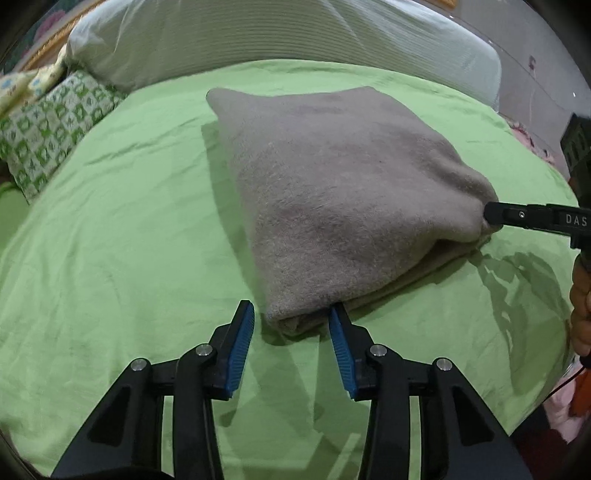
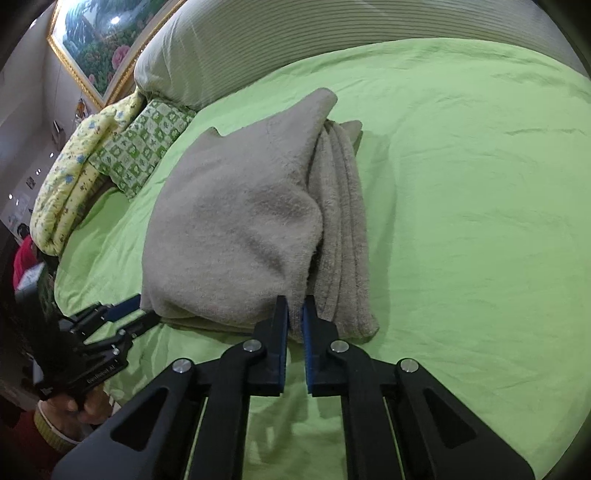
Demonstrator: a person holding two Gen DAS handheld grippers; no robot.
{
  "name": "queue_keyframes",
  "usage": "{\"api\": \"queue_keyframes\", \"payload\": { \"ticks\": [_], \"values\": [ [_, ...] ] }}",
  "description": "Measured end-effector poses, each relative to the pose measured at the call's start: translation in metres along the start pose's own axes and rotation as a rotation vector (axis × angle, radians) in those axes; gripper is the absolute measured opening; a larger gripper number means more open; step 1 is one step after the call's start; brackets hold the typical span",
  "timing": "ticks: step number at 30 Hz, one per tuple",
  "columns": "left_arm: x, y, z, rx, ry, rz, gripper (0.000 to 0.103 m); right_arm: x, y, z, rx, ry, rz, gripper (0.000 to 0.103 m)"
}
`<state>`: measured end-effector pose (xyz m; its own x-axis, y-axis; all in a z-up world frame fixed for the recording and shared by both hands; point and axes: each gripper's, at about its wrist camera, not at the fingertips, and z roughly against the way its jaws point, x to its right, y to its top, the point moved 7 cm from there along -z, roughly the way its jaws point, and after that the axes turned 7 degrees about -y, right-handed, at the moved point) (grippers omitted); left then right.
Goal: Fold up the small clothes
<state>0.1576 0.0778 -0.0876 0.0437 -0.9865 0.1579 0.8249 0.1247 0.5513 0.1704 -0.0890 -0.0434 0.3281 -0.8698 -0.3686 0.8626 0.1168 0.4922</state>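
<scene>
A grey fleecy cloth (image 1: pixel 343 184), folded over in layers, lies on the green bedsheet (image 1: pixel 110 229). My left gripper (image 1: pixel 291 317) stands open around the cloth's near corner. Its right blue pad (image 1: pixel 338 332) touches the cloth's edge, while the left pad is clear of it. At the right edge of the left wrist view, my right gripper (image 1: pixel 489 218) is shut on the cloth's right corner. In the right wrist view, the right gripper (image 2: pixel 295 314) pinches the top layer of the cloth (image 2: pixel 240 221) at its near edge. The left gripper (image 2: pixel 142 312) sits at the cloth's left corner.
A long striped grey pillow (image 1: pixel 258 33) runs across the head of the bed. A green-patterned pillow (image 1: pixel 51 129) and a yellow floral quilt (image 2: pixel 74 177) lie at the left, under a framed painting (image 2: pixel 99 40). A person's hands (image 1: pixel 581 306) (image 2: pixel 85 410) hold the gripper handles.
</scene>
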Motion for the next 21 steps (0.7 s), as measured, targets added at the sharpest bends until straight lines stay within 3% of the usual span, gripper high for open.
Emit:
{"api": "queue_keyframes", "payload": {
  "ticks": [1,3,5,10,14,19,21],
  "values": [
    [-0.001,0.000,-0.002,-0.003,-0.009,0.004,0.042,0.002,0.001,0.001,0.003,0.000,-0.003,0.007],
    [-0.002,0.002,-0.005,-0.007,-0.019,0.001,0.023,0.001,0.001,0.003,0.006,0.005,0.001,0.007],
    [0.000,0.005,-0.005,-0.008,-0.011,-0.013,0.012,-0.001,0.001,0.005,0.012,0.000,0.017,0.006],
    [0.006,0.004,-0.001,-0.006,0.009,-0.035,0.009,-0.008,0.013,0.024,0.053,-0.063,0.112,0.005],
    [0.004,0.001,-0.004,-0.012,-0.001,-0.023,0.009,0.009,0.001,0.000,-0.016,-0.151,0.159,0.005],
    [0.001,0.000,0.003,-0.037,-0.040,-0.021,0.010,0.007,-0.013,-0.016,-0.077,-0.130,0.161,0.005],
    [-0.001,-0.001,0.015,-0.046,-0.079,-0.009,0.010,0.006,-0.008,-0.004,-0.043,-0.114,0.151,0.008]
  ]
}}
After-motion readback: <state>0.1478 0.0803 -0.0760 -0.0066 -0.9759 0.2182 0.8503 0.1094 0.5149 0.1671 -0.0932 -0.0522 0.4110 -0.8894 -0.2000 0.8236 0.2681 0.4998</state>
